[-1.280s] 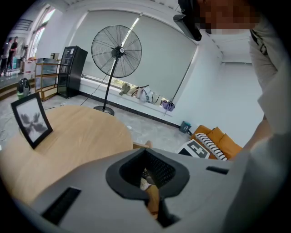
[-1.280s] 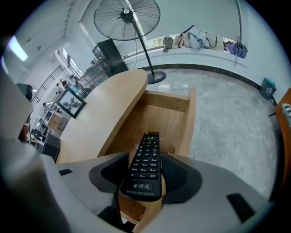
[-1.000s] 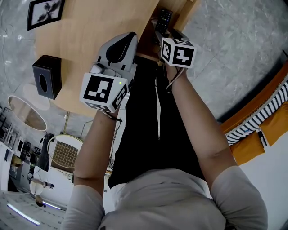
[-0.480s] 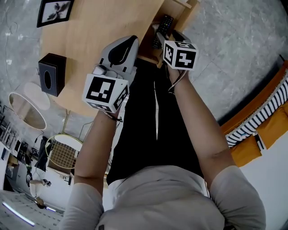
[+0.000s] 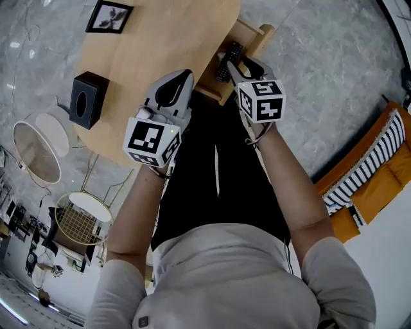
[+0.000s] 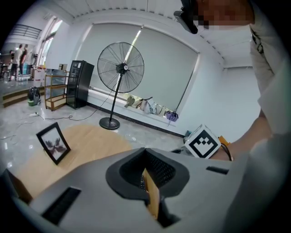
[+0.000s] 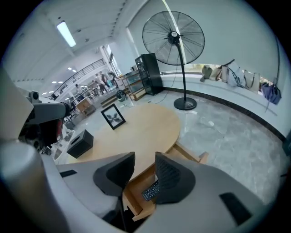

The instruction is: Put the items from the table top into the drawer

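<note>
- Remote (image 5: 226, 62) lies inside the open drawer (image 5: 252, 30) at the table (image 5: 160, 45) edge — under the right tool (image 7: 144, 158).
- Right tool's jaws have just been closing; they stand narrowly apart, nothing between them.
- Left tool (image 6: 145, 151) — jaws together, empty.
- Photo frame (image 5: 110, 16) and tissue box (image 5: 87, 99) sit on the table.

tissue box (image 5: 88, 99), picture frame (image 5: 110, 16) on table (image 5: 167, 38), remote (image 5: 228, 61) in drawer (image 5: 252, 32)
</note>
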